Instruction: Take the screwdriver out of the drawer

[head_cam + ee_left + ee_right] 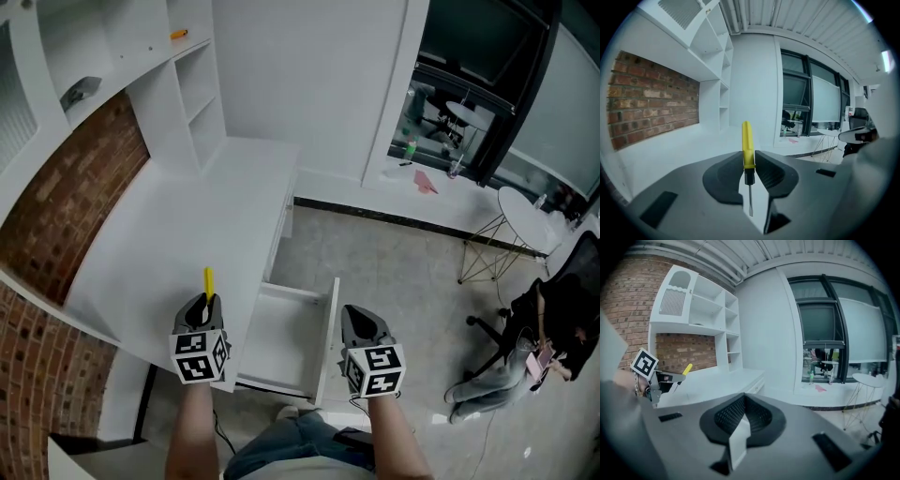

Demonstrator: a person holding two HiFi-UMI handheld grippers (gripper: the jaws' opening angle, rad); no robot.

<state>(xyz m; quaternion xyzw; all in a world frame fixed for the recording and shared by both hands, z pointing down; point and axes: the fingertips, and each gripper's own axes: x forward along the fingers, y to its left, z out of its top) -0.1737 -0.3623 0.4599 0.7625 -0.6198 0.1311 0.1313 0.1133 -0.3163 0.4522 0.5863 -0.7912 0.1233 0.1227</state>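
Fingers (724, 176), left gripper (749, 157): clamped on screwdriver (747, 138); right gripper (744, 399): closed, empty. Screwdriver to be laid flat on tabletop (187, 234) beside drawer (281, 342).

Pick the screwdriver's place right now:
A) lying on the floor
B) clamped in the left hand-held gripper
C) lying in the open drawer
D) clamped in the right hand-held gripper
B: the left gripper view shows the yellow-handled screwdriver pinched between the jaws of the left hand-held gripper. The right hand-held gripper is shut on nothing, and no tool shows in the open drawer.
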